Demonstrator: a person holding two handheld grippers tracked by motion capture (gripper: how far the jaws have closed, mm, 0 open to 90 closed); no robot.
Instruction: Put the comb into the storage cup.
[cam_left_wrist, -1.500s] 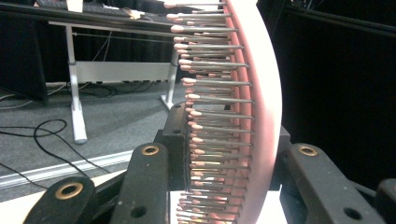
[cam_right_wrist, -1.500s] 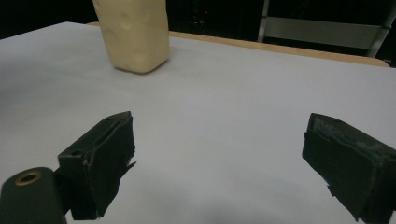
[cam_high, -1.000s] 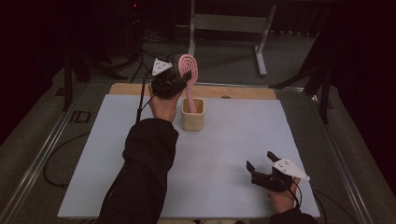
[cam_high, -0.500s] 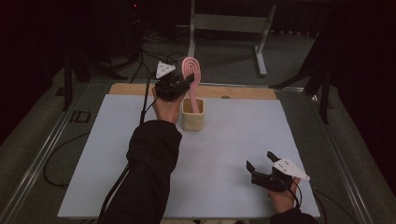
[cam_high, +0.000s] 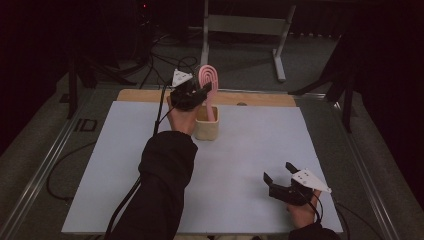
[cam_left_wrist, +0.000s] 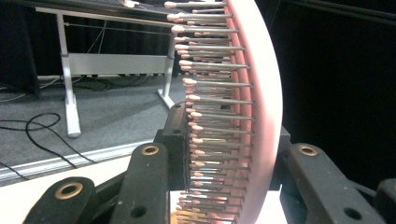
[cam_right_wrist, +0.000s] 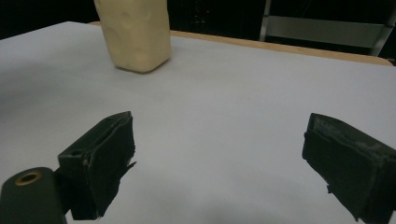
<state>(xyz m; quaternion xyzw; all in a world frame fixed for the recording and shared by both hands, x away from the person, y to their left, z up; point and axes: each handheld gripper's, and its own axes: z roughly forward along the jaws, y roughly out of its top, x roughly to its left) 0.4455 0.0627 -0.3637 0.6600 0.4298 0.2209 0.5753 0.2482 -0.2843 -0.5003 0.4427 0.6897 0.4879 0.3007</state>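
Note:
A pink hairbrush (cam_high: 209, 80) with metal bristles stands upright, its handle reaching down into a cream cup (cam_high: 206, 129) at the far middle of the white table sheet (cam_high: 100, 170). My left gripper (cam_high: 197, 92) is shut on the brush just above the cup. In the left gripper view the brush head (cam_left_wrist: 261, 116) rises between the two black jaws, and the left gripper (cam_left_wrist: 229, 154) clamps it from both sides. My right gripper (cam_high: 277, 171) rests near the front right edge, open with nothing between its jaws. From the right gripper (cam_right_wrist: 219, 158) the cup (cam_right_wrist: 135, 32) is seen far ahead.
A wooden strip (cam_high: 260, 99) runs along the table's far edge. Behind it a metal frame stand (cam_high: 240, 30) and loose cables (cam_high: 160, 60) lie on the floor. A cable (cam_high: 125, 205) trails from the left gripper beside the sleeve.
My left gripper has shifted slightly right and down with the brush, bringing the handle lower into the cup. The right gripper has stayed still.

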